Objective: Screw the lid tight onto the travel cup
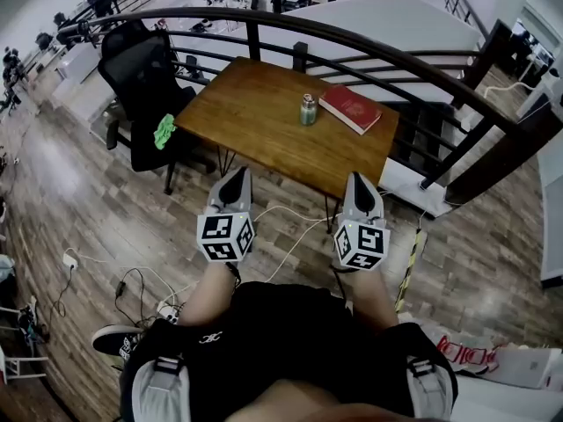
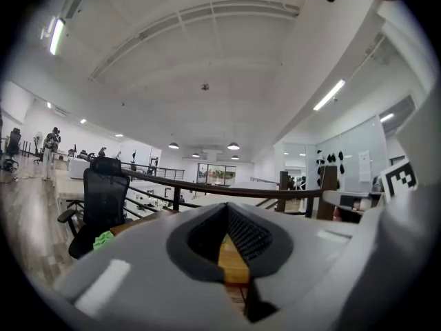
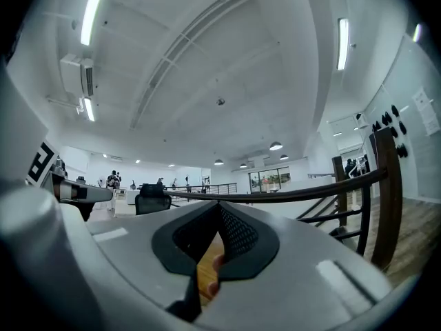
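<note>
A small green travel cup [image 1: 308, 110] with a silver lid stands upright on the wooden table [image 1: 264, 121], just left of a red book [image 1: 350, 108]. Both grippers hang well short of the table, in front of the person's body. My left gripper [image 1: 234, 180] points toward the table's near edge with its jaws shut and nothing between them. My right gripper [image 1: 359, 185] hangs beside it, also shut and empty. In the left gripper view the closed jaws [image 2: 227, 243] fill the lower frame with a strip of tabletop showing through. The right gripper view shows its closed jaws [image 3: 215, 243] the same way.
A black office chair [image 1: 141, 77] with a green cloth [image 1: 164, 131] on its seat stands left of the table. A dark curved railing [image 1: 369, 51] runs behind the table. Cables and a power strip [image 1: 163, 309] lie on the wooden floor by the person's feet.
</note>
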{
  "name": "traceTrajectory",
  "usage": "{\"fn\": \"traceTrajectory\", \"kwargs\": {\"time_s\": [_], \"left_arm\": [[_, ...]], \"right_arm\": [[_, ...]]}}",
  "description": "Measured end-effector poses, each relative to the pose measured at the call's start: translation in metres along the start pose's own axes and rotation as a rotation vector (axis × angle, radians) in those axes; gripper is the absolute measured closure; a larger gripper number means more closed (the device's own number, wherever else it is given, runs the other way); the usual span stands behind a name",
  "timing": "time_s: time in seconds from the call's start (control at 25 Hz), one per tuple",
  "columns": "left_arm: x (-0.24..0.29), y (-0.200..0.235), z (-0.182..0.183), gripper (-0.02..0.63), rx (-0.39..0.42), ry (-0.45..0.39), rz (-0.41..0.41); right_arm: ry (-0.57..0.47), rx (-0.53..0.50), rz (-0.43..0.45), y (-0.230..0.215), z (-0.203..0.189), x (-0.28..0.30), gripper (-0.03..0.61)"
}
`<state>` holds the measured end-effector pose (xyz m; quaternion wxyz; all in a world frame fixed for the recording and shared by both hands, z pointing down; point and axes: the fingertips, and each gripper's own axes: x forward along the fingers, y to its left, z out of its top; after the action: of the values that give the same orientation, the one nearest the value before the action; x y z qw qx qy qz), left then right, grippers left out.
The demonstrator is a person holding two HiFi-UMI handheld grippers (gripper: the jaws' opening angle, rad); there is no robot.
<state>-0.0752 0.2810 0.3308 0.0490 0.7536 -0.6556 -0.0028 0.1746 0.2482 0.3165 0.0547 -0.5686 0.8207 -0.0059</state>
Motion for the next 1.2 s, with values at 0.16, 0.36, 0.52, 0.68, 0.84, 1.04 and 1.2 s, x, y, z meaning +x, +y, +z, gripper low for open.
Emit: {"fn": "traceTrajectory", "kwargs": {"time_s": [0.16,0.36,0.52,0.68,0.84,1.04,1.2], "left_arm": [[0.0,-0.021,-0.008,0.56,0.026,0.007,0.011],[0.002,-0.042,-0.024,0.56,0.034,0.043,0.009],[0.006,-0.049,-0.023,0.56,0.056,0.041,0.009],[0.015,-0.052,-0.02,0.56,0.054,0.042,0.007],[0.029,-0.052,-0.017,0.56,0.072,0.029,-0.004],[0.055,-0.045,-0.013,0.56,0.064,0.006,-0.021],[0.073,-0.032,-0.015,0.56,0.046,0.008,-0.024]], "right_arm": [[0.013,-0.013,0.013,-0.016,-0.004,-0.006,0.578],[0.011,-0.023,0.04,-0.019,-0.005,-0.009,0.578],[0.02,-0.006,0.045,-0.025,-0.01,-0.005,0.578],[0.02,0.0,0.047,-0.031,-0.01,0.003,0.578],[0.013,-0.004,0.036,-0.039,-0.011,0.014,0.578],[0.001,-0.012,0.018,-0.045,-0.011,0.041,0.578],[0.007,-0.028,0.022,-0.042,-0.015,0.063,0.578]]}}
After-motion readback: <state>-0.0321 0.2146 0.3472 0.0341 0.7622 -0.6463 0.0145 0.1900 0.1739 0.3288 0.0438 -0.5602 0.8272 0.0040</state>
